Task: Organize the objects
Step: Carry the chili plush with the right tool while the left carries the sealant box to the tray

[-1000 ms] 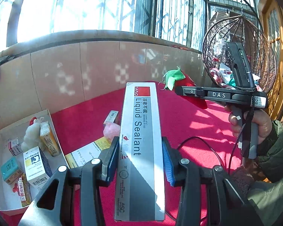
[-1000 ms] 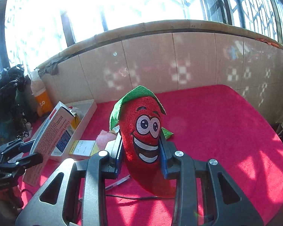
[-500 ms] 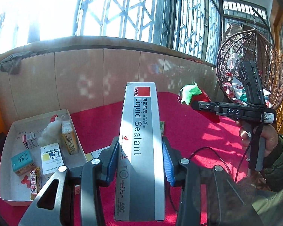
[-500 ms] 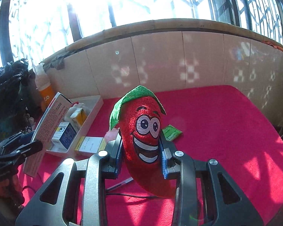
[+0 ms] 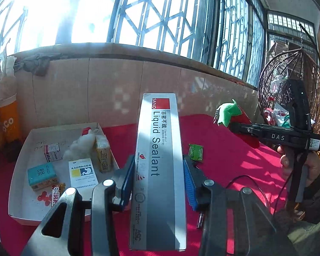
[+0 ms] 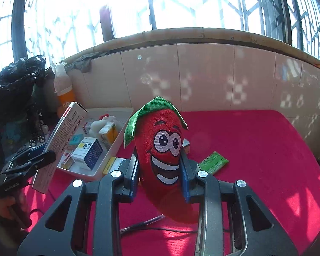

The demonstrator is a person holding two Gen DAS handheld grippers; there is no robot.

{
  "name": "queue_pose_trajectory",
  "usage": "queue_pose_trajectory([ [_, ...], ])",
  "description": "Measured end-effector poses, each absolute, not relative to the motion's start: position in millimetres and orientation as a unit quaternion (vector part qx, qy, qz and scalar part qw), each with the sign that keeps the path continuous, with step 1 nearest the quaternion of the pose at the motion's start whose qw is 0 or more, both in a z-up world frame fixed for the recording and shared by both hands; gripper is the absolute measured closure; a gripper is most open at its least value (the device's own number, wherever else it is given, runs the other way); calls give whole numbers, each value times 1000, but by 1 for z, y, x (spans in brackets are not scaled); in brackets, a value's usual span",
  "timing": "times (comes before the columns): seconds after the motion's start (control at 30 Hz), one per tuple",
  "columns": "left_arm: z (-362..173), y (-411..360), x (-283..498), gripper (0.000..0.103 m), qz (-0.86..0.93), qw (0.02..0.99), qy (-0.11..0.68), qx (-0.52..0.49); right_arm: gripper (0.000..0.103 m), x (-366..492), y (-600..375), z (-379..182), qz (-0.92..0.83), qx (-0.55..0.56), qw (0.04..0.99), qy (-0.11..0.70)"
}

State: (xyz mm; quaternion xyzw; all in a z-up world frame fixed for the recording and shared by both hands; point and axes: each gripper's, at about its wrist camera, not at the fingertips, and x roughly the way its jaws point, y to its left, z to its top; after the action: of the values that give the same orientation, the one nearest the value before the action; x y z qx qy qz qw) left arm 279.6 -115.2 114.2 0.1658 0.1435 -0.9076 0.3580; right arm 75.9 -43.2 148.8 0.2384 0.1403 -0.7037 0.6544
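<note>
My left gripper (image 5: 157, 179) is shut on a long grey Liquid Sealant box (image 5: 160, 162), held up over the red table. My right gripper (image 6: 160, 170) is shut on a red plush chili (image 6: 164, 149) with a green cap and a smiling face. In the right wrist view the sealant box (image 6: 61, 140) hangs at the left, over the near end of the white tray (image 6: 117, 145). In the left wrist view the white tray (image 5: 21, 160) lies lower left with several small boxes and a white plush; the chili (image 5: 236, 115) shows at the right.
A green packet (image 6: 213, 162) and a yellowish box (image 6: 111, 164) lie on the red cloth (image 6: 256, 149) near the tray. A pen and a black cable lie near the front. Tiled wall behind, wicker hanging chair (image 5: 288, 85) far right, orange bottle (image 5: 8, 119) at the left.
The left gripper has swung left with the sealant box, so the tray now sits more central. The right gripper has turned slightly left with the chili.
</note>
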Motion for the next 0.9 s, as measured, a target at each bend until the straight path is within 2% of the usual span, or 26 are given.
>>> queue_pose_trajectory([
  [0.5,109,-135,336,61,-881,418,180,130,72,136,-86,162,-664,218,693,177],
  [0.9,103,-168,377,61,-851,470,197,127,72,169,-129,152,-615,259,718,199],
])
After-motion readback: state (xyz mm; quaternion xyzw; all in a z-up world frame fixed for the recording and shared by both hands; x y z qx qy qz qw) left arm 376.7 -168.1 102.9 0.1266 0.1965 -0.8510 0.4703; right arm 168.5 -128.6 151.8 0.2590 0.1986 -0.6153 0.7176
